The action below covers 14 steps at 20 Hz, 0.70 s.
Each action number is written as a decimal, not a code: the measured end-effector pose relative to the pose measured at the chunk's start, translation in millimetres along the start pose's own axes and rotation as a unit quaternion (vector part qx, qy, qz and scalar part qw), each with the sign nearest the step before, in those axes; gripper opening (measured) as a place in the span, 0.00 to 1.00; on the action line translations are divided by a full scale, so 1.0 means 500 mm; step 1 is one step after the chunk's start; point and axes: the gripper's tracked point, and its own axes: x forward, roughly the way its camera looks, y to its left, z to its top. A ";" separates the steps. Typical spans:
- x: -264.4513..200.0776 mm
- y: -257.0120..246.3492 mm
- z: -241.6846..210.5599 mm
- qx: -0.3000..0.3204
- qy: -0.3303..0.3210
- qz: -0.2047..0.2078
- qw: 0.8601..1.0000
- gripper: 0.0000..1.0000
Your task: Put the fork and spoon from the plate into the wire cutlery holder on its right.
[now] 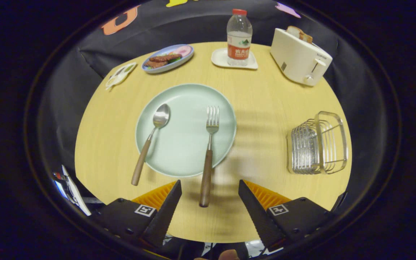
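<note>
Round pale-wood table (pixel 265 108), with all task items on it and none in transit

Large pale-green round plate (pixel 186 151) at centre; silver wire cutlery holder with clear frame (pixel 316 146) well apart to its right, apparently empty, opening facing up

Beyond the plate: cream toaster with bread in the slot (pixel 299 56), clear plastic water bottle with red cap (pixel 239 36) on a small white tray (pixel 222 59), blue oval dish of food (pixel 168 57)

Wooden-handled steel fork (pixel 208 159) on plate's right half, tines away, handle overhanging the rim and ending between the fingers. Wooden-handled steel spoon (pixel 149 142) on left half, handle past the rim toward the left finger

Gripper (pixel 209 189) spread wide, gripping nothing, straddling the fork handle's end without touching

Judged step: approach for first pick, fork. Nothing delivered yet

Next move calls for: lowering onto the handle, squeezing across its width, lifting clear of the rim, then carrying right and tipping in upright
</note>
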 end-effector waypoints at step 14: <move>0.012 -0.012 0.004 0.011 0.056 -0.005 0.998 0.01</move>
